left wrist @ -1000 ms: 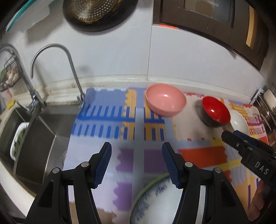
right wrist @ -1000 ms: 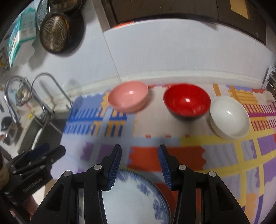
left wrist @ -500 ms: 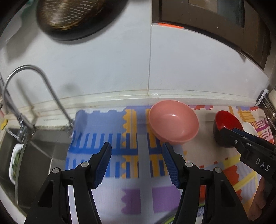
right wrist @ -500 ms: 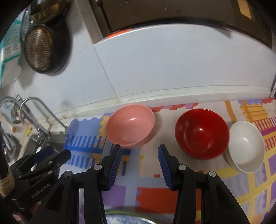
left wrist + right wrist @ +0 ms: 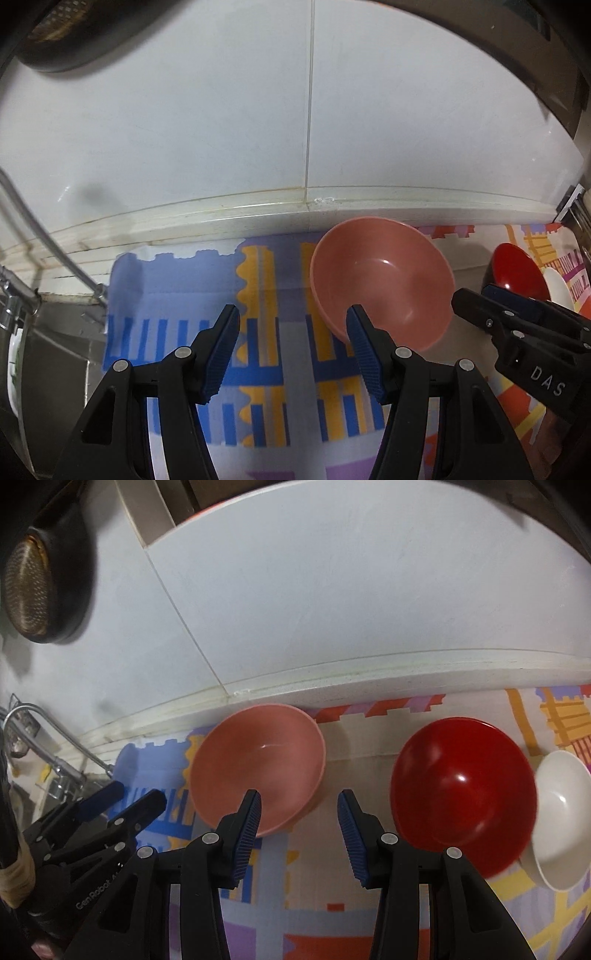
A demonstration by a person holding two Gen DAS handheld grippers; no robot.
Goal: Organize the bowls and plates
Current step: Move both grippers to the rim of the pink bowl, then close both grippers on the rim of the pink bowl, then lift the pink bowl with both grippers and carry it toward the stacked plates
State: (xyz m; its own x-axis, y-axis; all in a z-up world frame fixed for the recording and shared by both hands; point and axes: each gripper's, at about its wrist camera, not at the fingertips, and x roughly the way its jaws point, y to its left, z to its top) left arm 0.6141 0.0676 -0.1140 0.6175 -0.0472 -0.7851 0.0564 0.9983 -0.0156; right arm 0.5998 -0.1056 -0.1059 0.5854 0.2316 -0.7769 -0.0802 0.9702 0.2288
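Note:
A pink bowl (image 5: pixel 384 273) (image 5: pixel 258 757) sits on the patterned mat near the back wall. To its right stand a red bowl (image 5: pixel 461 782) (image 5: pixel 517 269) and a white bowl (image 5: pixel 561 805) (image 5: pixel 559 291) that touches it. My left gripper (image 5: pixel 291 310) (image 5: pixel 138 792) hovers left of the pink bowl, its right finger at the bowl's near-left rim. Its jaws are closing, with only mat between them. My right gripper (image 5: pixel 298 794) (image 5: pixel 472 293) is open between the pink and red bowls, its left finger over the pink bowl's near rim, gripping nothing.
The colourful mat (image 5: pixel 177 280) covers the counter up to the white tiled wall. A faucet (image 5: pixel 44 734) and steel sink (image 5: pixel 55 354) lie to the left. A dark mesh strainer pan (image 5: pixel 33 583) hangs on the wall at upper left.
Both grippers moved forward toward the back wall and a little lower. The bowls now look larger and closer. The blue-and-white plate under the grippers has slipped out of view.

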